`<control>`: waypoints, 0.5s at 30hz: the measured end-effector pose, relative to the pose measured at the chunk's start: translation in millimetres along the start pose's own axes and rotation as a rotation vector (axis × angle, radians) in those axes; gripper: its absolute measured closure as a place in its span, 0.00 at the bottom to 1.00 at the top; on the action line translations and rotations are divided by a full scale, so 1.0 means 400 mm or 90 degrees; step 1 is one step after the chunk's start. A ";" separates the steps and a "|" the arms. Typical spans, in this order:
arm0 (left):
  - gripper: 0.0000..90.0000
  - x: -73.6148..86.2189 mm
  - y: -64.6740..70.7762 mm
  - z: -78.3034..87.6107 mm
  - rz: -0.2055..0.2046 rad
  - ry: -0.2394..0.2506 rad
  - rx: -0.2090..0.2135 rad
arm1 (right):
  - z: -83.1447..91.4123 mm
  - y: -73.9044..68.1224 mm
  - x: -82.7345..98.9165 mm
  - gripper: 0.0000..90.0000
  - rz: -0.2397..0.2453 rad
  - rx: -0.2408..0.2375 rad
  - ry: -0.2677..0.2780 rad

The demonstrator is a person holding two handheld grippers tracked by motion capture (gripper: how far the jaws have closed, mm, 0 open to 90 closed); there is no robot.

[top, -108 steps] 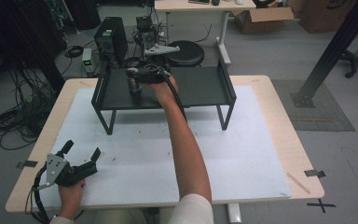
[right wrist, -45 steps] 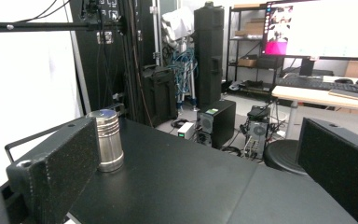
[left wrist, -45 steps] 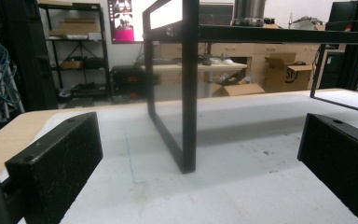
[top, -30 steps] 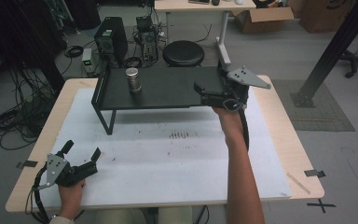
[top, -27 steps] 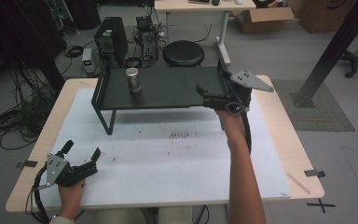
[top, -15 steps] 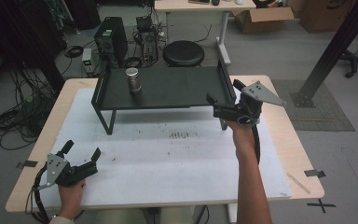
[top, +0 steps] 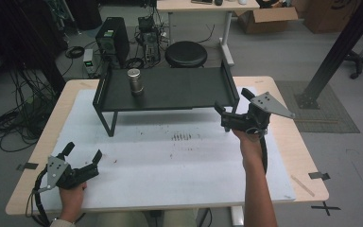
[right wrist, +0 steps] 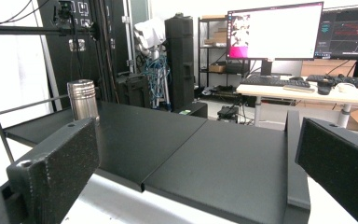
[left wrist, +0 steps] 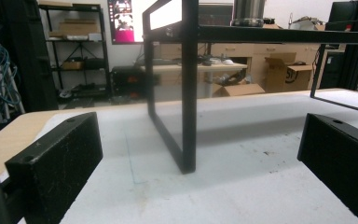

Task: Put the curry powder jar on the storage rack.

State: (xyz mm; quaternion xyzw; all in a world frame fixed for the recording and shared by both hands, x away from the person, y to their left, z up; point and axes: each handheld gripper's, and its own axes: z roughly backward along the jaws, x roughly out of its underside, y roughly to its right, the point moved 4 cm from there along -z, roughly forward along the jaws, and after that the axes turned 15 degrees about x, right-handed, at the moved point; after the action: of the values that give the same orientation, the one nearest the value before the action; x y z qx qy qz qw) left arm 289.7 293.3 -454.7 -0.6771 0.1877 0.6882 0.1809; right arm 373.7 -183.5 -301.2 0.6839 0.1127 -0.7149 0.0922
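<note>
High view: a metal cup (top: 134, 81) stands upright at upper centre on a black shelf (top: 179, 90), well apart from both grippers. It looks rigid, light and slippery; grip its sides. The right hand-held gripper (top: 230, 111), right of centre, gapes empty.

Left gripper view: left hand-held gripper (left wrist: 200, 154) wide open, empty, a shelf leg (left wrist: 189, 93) ahead.

Right gripper view: the cup (right wrist: 82, 100) is at left; nothing blocks it.

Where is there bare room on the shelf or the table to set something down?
On the black shelf, everything right of the metal cup is bare up to its right rail. The white mat lies bare between the left gripper and the right gripper. The shelf's left end by the cup is tightest.
</note>
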 end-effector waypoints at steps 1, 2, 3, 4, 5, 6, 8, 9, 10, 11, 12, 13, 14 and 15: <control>0.00 0.000 0.000 0.000 0.000 0.001 0.000 | 0.003 0.001 0.003 0.00 0.000 0.001 -0.001; 0.00 0.000 0.000 0.000 0.000 0.001 0.000 | 0.007 0.001 0.005 0.00 0.000 0.002 0.002; 0.00 0.000 0.000 0.000 0.000 0.001 0.000 | 0.010 0.002 0.005 0.00 0.000 0.003 0.003; 0.00 0.000 0.000 0.000 0.000 0.000 0.000 | 0.014 0.002 0.006 0.00 0.000 0.004 0.005; 0.00 0.000 0.000 0.000 0.000 0.001 0.000 | 0.017 0.003 0.007 0.00 0.001 0.005 0.007; 0.00 0.000 0.000 0.000 0.000 0.000 0.000 | 0.021 0.004 0.007 0.00 0.002 0.005 0.008; 0.00 0.000 0.000 0.000 0.000 0.000 0.000 | 0.028 0.006 0.010 0.00 0.001 0.007 0.011; 0.00 0.000 0.000 0.000 -0.001 0.000 0.000 | 0.031 0.007 0.013 0.00 0.001 0.008 0.012; 0.00 0.000 0.000 0.000 0.000 -0.001 0.000 | 0.034 0.008 0.016 0.00 0.001 0.008 0.012; 0.00 0.000 0.000 0.000 0.000 0.000 0.000 | 0.037 0.009 0.020 0.00 0.002 0.009 0.011; 0.00 0.000 0.000 0.000 0.000 0.000 0.000 | 0.040 0.010 0.025 0.00 0.003 0.011 0.010; 0.00 0.000 0.000 0.000 0.000 0.000 0.000 | 0.043 0.011 0.030 0.00 0.004 0.012 0.010; 0.00 0.000 0.000 0.000 0.000 0.000 0.000 | 0.046 0.011 0.035 0.00 0.003 0.013 0.011; 0.00 0.000 0.000 0.000 0.000 0.000 0.000 | 0.050 0.012 0.042 0.00 0.003 0.012 0.010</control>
State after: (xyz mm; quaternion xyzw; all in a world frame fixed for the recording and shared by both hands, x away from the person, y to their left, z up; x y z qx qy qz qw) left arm 289.7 293.1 -454.7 -0.6771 0.1874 0.6882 0.1810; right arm 355.0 -193.3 -317.3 0.6905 0.1048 -0.7104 0.0866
